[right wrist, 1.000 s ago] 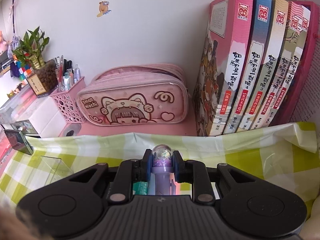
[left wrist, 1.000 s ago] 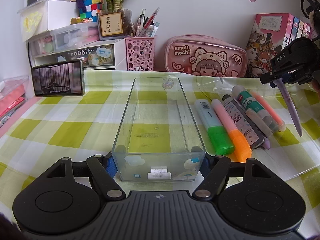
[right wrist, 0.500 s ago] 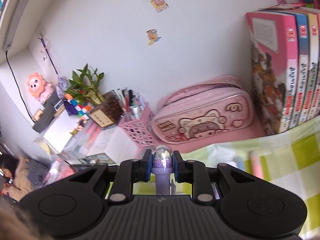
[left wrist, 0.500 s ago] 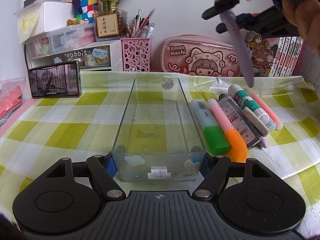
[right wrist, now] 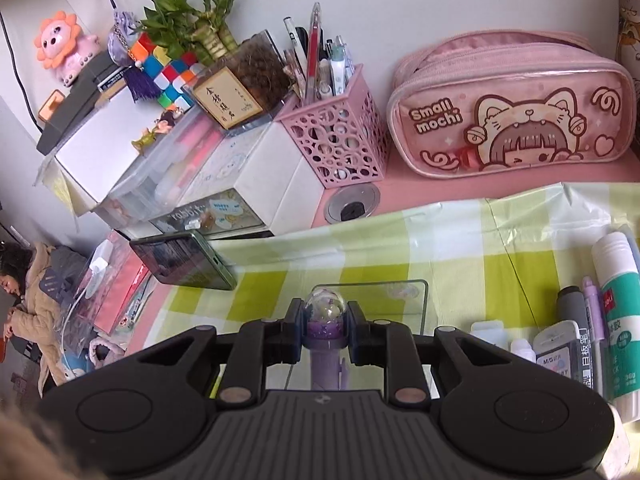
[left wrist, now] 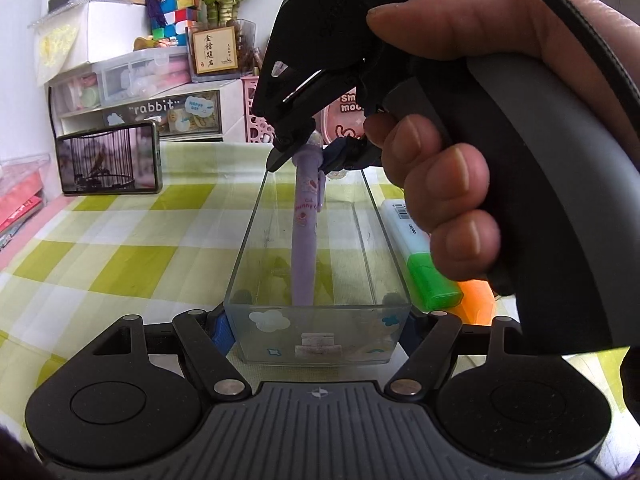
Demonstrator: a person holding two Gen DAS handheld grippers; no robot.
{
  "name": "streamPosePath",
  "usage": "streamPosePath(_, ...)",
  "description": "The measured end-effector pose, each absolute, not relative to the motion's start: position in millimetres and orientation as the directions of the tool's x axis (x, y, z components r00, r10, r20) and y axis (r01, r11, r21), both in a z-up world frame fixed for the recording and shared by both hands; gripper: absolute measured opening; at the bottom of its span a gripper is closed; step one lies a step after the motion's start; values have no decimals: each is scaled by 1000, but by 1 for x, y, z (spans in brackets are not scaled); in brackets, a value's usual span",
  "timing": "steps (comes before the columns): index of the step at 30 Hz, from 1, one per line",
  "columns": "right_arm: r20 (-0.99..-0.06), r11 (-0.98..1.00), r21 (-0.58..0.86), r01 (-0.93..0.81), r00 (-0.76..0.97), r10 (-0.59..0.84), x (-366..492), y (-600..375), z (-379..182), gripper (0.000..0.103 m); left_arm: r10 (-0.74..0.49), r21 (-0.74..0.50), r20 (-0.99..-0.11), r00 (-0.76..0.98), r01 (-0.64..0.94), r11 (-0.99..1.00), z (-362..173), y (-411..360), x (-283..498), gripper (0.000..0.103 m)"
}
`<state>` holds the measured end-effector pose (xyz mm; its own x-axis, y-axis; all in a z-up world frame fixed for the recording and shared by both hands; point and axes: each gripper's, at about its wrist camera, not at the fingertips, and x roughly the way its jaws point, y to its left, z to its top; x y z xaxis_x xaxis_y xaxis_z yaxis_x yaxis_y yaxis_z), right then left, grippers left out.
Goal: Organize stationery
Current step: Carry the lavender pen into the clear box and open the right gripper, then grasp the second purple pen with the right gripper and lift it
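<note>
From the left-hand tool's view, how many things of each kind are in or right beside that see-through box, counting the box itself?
clear box: 1
purple pen, standing in the box: 1
Highlighters beside the box: 2 (green highlighter, orange highlighter)
Total: 4
</note>
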<state>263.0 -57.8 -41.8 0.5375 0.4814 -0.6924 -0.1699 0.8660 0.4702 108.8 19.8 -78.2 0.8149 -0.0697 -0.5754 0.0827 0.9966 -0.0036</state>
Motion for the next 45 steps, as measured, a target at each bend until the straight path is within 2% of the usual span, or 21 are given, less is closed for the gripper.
streamPosePath(5, -701, 845, 501, -188, 484, 524, 263, -59, -42, 31, -66, 1, -577, 814, 81, 997, -79, 19, 108, 73)
streamPosePath(6, -704, 849, 490, -196, 485, 518, 261, -59, -40, 34, -65, 1, -577, 814, 81, 997, -79, 19, 108, 73)
streamPosePath(11, -647, 844, 477, -244, 553, 525, 243, -93, -21, 34, -64, 2, -577, 814, 80, 997, -79, 19, 108, 73)
streamPosePath(14, -616, 871, 446, -206, 636, 466, 237, -140, -9, 35, -63, 3, -577, 814, 80, 997, -79, 19, 108, 73)
streamPosePath(19, -693, 949, 314, -23, 678, 246, 238, -213, -21, 35, -63, 2, -577, 814, 79, 997, -78, 20, 108, 73)
streamPosePath(24, -716, 954, 294, -54, 649, 258, 226, -227, -37, 35, -63, 5, -577, 814, 80, 997, -79, 20, 108, 73)
streamPosePath(31, -699, 925, 316, -212, 607, 378, 220, -192, -34, 35, -60, 8, -578, 814, 80, 997, -79, 20, 108, 73)
streamPosePath(34, -735, 941, 262, -215, 587, 339, 232, -181, -42, 35, -60, 9, -578, 814, 79, 997, -79, 20, 108, 73)
streamPosePath(36, -769, 951, 253, -179, 559, 310, 240, -184, -50, 24, -61, 8, -578, 814, 80, 997, -79, 20, 108, 73)
streamPosePath(39, -787, 965, 202, -166, 559, 261, 240, -188, -54, 25, -60, 8, -578, 814, 79, 997, -79, 21, 108, 73)
streamPosePath(45, -813, 961, 175, -213, 520, 263, 249, -172, -51, 25, -59, 10, -578, 814, 80, 997, -79, 20, 108, 73)
